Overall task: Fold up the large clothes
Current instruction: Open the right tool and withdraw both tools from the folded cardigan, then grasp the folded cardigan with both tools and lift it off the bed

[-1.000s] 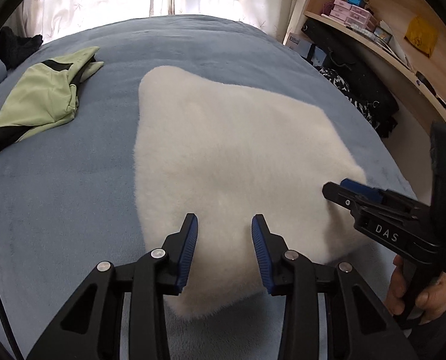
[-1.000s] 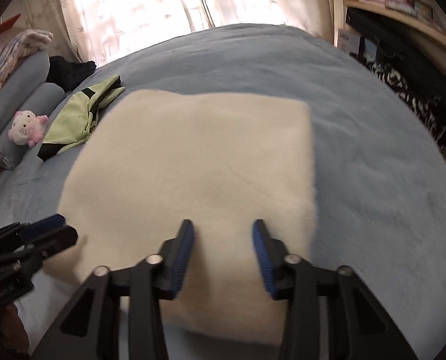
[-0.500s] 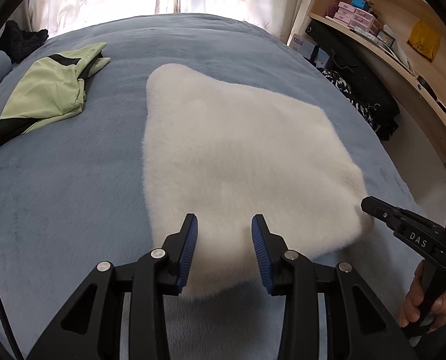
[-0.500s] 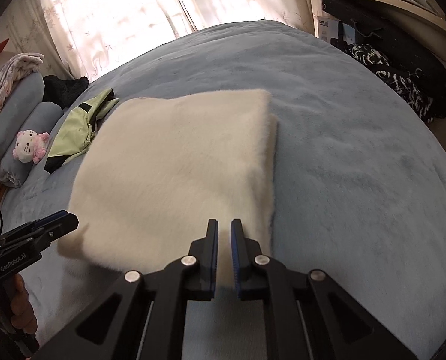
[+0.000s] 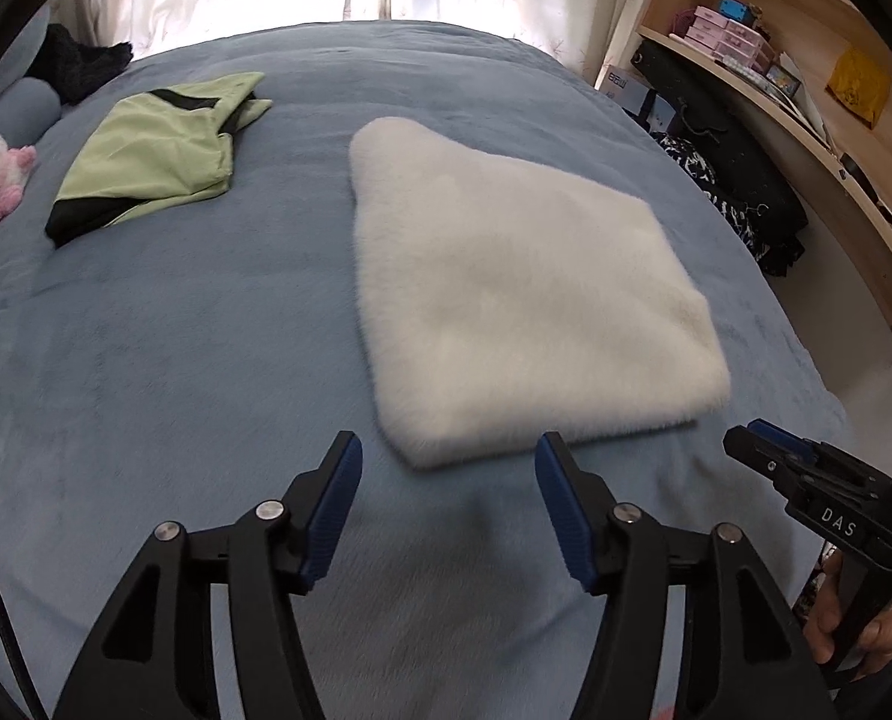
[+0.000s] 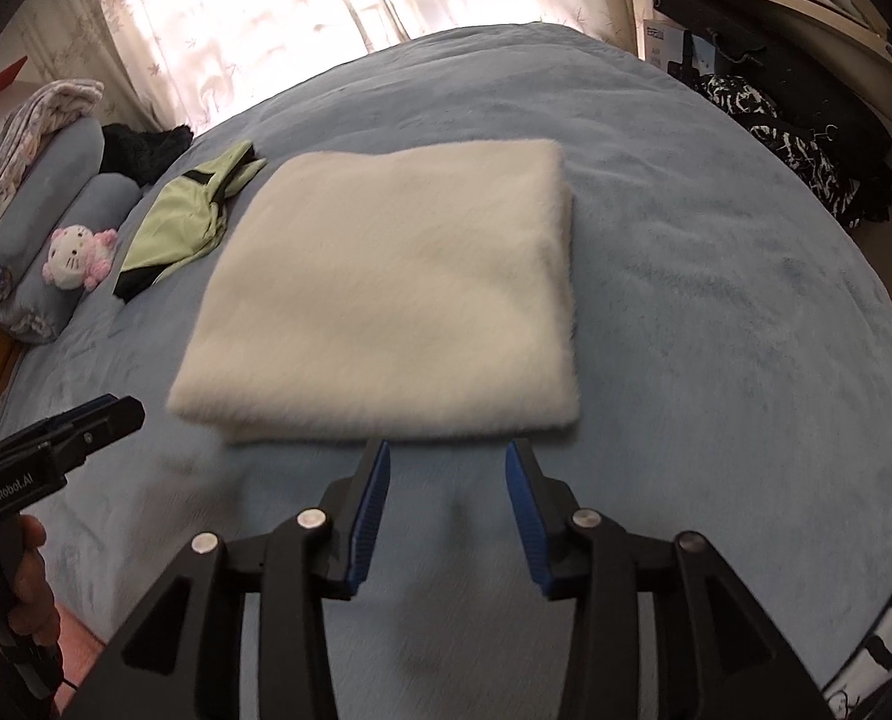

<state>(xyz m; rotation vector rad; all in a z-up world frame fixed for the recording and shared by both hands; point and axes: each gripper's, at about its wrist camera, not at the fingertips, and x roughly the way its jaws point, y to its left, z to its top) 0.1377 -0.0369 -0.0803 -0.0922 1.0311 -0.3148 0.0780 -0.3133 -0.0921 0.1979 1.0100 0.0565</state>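
The folded white garment is thick, long-piled plush, matt and fuzzy at its edges. It lies on the bed cover, a blue-grey short-napped fleece, matt, with faint brush marks in the pile. At ten o'clock from the garment, the green garment is thin, smooth woven cloth with a slight sheen and black trim. The plush toy, towards nine o'clock in the right wrist view, is fluffy white and pink pile. The left claw and right claw are matt black plastic with shiny metal rivets and ribbed blue rubbery pads. The shelf at two o'clock is pale, smooth wood. The curtains are thin, light-passing printed cloth.
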